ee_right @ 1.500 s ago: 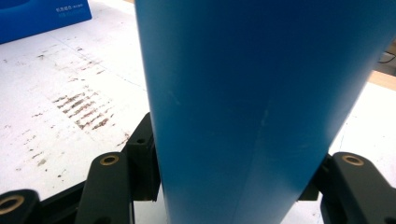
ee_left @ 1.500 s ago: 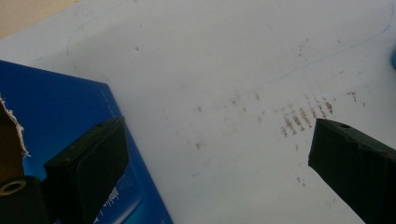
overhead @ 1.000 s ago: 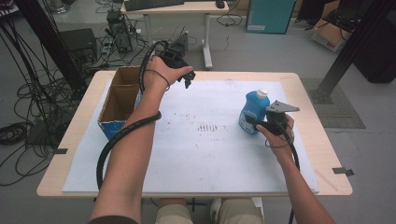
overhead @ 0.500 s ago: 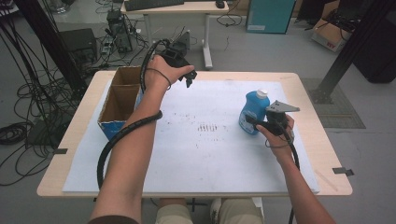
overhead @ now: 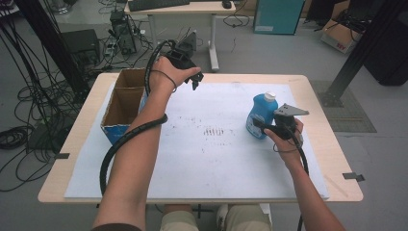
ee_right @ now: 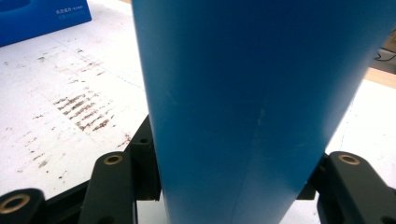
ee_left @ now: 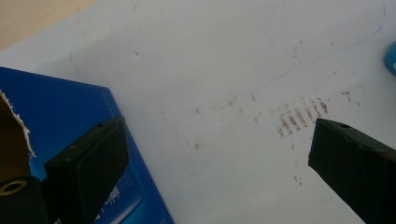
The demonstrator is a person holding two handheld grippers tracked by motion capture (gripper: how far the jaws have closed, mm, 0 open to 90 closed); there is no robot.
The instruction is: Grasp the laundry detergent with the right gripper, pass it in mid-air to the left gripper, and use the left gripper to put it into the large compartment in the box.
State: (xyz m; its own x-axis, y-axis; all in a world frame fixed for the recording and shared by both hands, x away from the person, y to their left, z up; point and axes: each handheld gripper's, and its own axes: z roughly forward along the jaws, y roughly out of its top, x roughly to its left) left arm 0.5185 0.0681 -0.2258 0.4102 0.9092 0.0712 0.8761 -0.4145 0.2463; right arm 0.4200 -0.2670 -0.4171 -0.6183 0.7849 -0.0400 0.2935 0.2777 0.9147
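Gripping one blue bottle [overhead: 260, 114]; two hand-held grippers

- A white sheet [overhead: 211, 159] covers most of the wooden table [overhead: 337, 144]; the bare wood shows as a border around it.
- A patch of brown scuff marks [overhead: 214, 131] sits near the middle of the sheet.
- An open cardboard box [overhead: 122, 103] with a blue outer wall stands at the left of the table, split into a near and a far compartment.
- Beyond the table's far edge stands a desk [overhead: 183, 8].
- Black cables [overhead: 29, 120] lie on the floor at the left.
- A cardboard carton [overhead: 339, 36] sits on the floor at the far right.
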